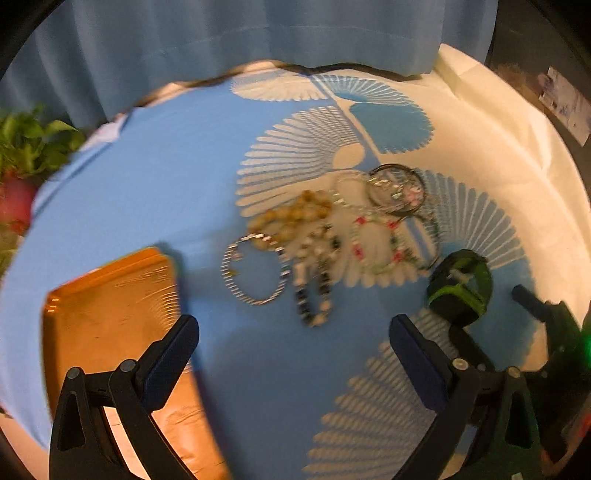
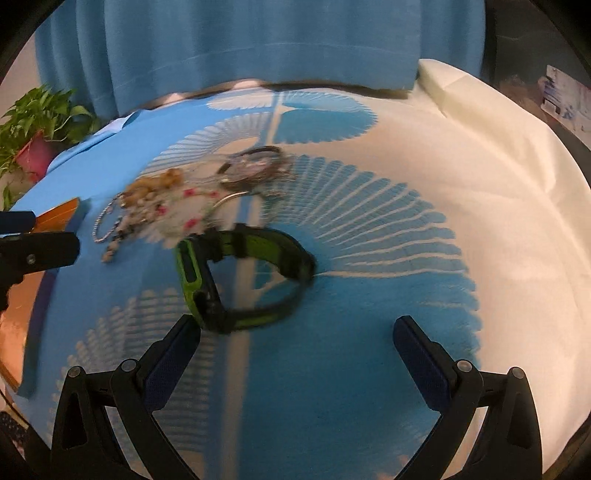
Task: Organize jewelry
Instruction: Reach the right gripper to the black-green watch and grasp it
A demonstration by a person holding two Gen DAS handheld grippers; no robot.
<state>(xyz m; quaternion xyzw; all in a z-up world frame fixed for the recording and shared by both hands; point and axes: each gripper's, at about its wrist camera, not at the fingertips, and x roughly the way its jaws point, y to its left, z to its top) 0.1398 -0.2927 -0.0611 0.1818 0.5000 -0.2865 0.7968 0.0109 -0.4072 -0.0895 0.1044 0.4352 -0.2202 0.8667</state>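
Observation:
A heap of jewelry lies on the blue and white cloth: a tan bead bracelet (image 1: 295, 216), a silver chain bracelet (image 1: 255, 273), a black and white bead strand (image 1: 314, 288), a pink and white bead bracelet (image 1: 376, 243) and dark bangles (image 1: 397, 188). A green and black wristwatch (image 1: 460, 286) lies to its right, also in the right wrist view (image 2: 236, 280). An orange tray (image 1: 110, 314) lies at the left. My left gripper (image 1: 293, 332) is open, empty, short of the heap. My right gripper (image 2: 297, 336) is open, empty, just short of the watch.
A blue curtain (image 1: 258, 33) hangs behind the table. A potted plant with a pink pot (image 2: 37, 129) stands at the far left. The white part of the cloth (image 2: 498, 203) covers the right side. The right gripper shows at the left wrist view's right edge (image 1: 546, 317).

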